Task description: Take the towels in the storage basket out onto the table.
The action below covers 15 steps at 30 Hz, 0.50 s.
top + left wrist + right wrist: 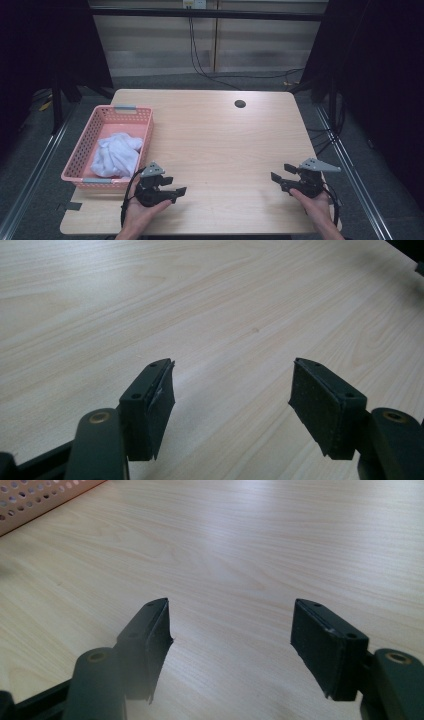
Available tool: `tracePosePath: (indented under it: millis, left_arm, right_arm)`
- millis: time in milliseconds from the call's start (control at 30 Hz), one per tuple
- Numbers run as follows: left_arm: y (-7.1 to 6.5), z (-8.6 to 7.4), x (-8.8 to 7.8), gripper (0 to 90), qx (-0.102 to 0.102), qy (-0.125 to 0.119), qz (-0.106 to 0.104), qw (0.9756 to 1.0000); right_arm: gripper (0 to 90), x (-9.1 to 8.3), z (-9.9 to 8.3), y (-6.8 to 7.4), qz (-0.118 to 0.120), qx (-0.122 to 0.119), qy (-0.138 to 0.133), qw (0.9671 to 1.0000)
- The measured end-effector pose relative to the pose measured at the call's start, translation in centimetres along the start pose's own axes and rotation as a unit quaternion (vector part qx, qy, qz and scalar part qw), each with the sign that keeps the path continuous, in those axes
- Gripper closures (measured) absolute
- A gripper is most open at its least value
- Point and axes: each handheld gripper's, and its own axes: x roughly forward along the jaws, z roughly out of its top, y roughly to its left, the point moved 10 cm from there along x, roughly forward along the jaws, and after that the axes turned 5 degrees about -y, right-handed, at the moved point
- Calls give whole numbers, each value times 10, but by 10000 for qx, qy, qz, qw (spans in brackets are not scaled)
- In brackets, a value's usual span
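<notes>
At the tabletop's [215,135] left edge sits a pink basket [95,130], its near end by the front-left corner, with a crumpled white cloth [117,155] lying inside it. Just right of the basket's near end, close to the front edge, the left gripper [177,186] rests in a hand, jaws apart with nothing between them. Well apart, near the front-right corner, the right gripper [281,172] also has its jaws spread on nothing, over bare wood.
</notes>
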Motion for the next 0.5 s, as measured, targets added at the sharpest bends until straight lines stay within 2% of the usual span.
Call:
tracePosePath:
  millis: [100, 167, 333, 400, 500]
  left_arm:
    - [-1, -1, 1, 336, 59, 52, -23, 10000]
    - [-1, 0, 1, 338, -3, 35, -47, 10000]
    - [-2, 0, 0, 338, -15, 23, -61, 10000]
    - [-6, 2, -5, 331, -47, -19, -198, 9998]
    - [-6, 7, -15, 315, -24, -95, -160, 9998]
  right_arm:
    - [325, 0, -1, 2, 107, 1, 58, 9999]
    - [323, 0, -1, 3, 128, -1, 28, 9999]
    - [321, 0, -3, 4, 141, -52, 128, 9998]
    - [321, 0, -4, 7, 187, -91, 174, 9996]
    - [316, 2, -8, 12, 256, -149, 277, 9992]
